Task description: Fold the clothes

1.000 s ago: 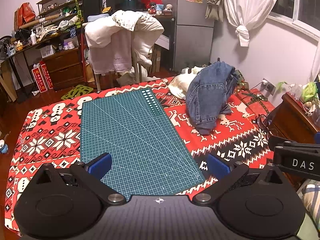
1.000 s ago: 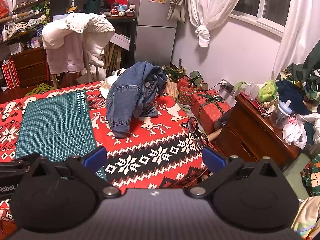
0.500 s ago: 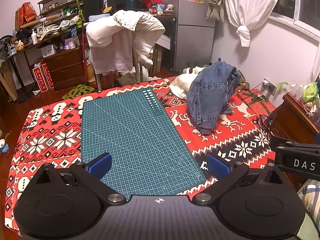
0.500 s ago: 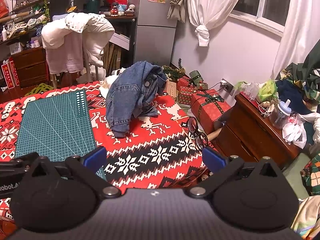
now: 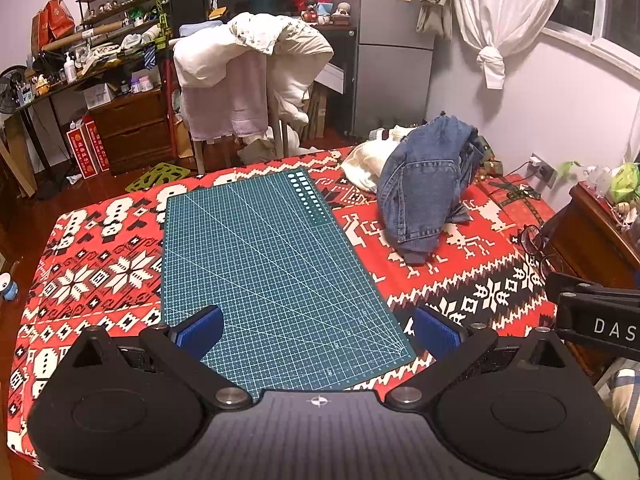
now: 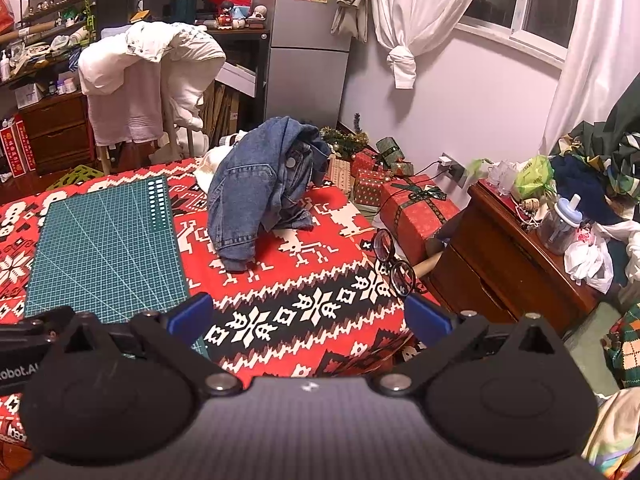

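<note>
Two grippers, both empty right now. My left gripper hangs over the near end of the green cutting mat, jaws spread wide with nothing between them. My right gripper sits over the black-and-white band of the red patterned blanket, jaws wide apart too and holding nothing. From the left wrist view I can see a bit of the right gripper's black body poking in at the right edge, so they're side by side.

The thing I'm supposed to fold, the denim jacket, is heaped in a tall crumpled lump on the blanket, off to the right of the mat and well ahead of both grippers. Not touching either one. In the right wrist view it's up and left of centre, one end trailing down toward me. Behind it there's a cream-coloured garment, partly tucked under the denim; could be a sweater, honestly can't tell from here.

A pair of glasses lies at the blanket's right edge, near the wooden nightstand. Wrapped red gift boxes sit on the floor beyond that edge. At the back, a chair is piled with white bedding and a pinkish towel.
</note>
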